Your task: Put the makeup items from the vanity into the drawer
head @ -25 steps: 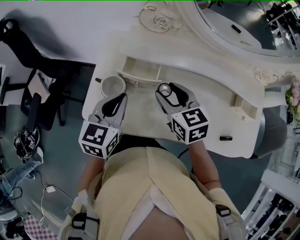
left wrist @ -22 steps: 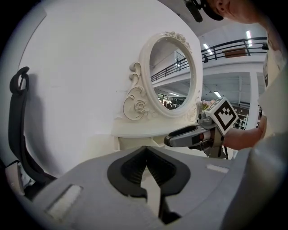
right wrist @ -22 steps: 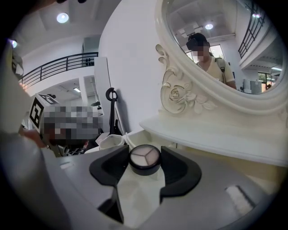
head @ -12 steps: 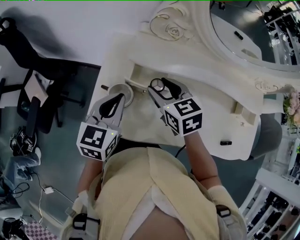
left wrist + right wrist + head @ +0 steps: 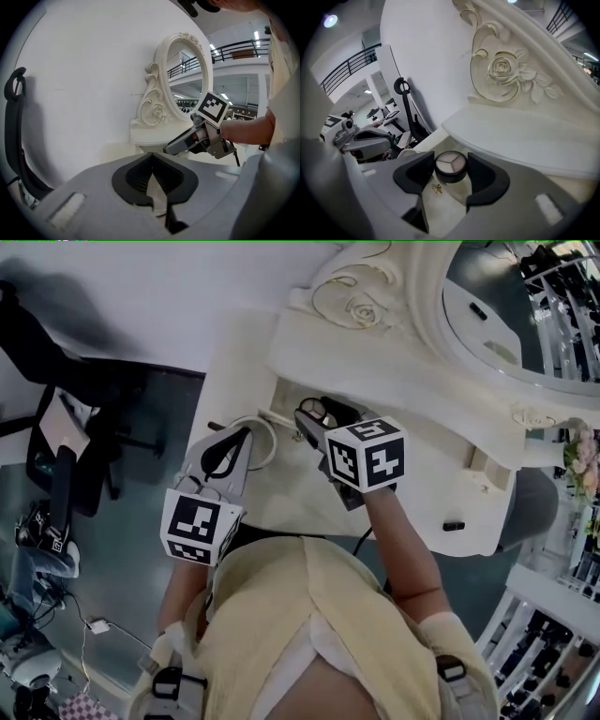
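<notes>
Fingers (image 5: 487, 180) of your right gripper (image 5: 450, 172) clamp the round compact (image 5: 451, 164); open drawer (image 5: 281, 401) lies just below them. Fingers (image 5: 138, 177) of your left gripper (image 5: 151, 168) are closed together, empty, beside the drawer.

Round black compact (image 5: 451, 166), three pale powder wedges on its face, gripped level in right gripper (image 5: 451, 172), just above open cream drawer (image 5: 281, 404).
</notes>
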Motion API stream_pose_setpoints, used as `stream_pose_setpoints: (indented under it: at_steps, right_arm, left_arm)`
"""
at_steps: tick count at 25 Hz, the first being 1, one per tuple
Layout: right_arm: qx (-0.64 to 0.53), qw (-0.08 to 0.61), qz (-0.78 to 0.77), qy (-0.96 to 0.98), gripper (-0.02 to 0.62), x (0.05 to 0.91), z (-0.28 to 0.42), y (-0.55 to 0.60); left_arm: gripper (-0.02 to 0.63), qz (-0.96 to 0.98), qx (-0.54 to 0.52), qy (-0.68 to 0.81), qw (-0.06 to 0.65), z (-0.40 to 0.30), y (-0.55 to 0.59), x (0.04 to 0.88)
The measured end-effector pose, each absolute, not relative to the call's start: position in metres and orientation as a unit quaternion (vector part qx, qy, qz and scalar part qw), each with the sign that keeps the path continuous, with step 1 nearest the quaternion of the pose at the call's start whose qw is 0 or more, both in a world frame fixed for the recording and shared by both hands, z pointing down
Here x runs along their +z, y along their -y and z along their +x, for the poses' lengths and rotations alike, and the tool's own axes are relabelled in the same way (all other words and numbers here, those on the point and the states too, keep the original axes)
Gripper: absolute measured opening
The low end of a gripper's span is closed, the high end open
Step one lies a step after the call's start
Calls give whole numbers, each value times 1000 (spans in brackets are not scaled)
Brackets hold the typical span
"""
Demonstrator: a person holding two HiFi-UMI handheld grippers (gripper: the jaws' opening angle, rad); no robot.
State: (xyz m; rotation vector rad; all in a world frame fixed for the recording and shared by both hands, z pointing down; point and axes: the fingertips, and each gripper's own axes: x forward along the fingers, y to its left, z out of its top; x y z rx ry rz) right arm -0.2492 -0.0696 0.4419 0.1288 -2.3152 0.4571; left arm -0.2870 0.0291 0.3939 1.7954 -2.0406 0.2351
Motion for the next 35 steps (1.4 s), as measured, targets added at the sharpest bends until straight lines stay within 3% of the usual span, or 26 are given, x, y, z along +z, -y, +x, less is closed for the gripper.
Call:
stream_pose_setpoints:
  at_steps: [18, 35]
  right_arm:
    - [196, 473, 78, 855, 225, 466, -258, 73]
    - [208, 508, 110, 829, 227, 476, -261, 76]
  left_arm:
    - [-2, 670, 93, 706, 207, -315, -18, 411]
    - [-2, 686, 70, 693, 210, -321, -17, 414]
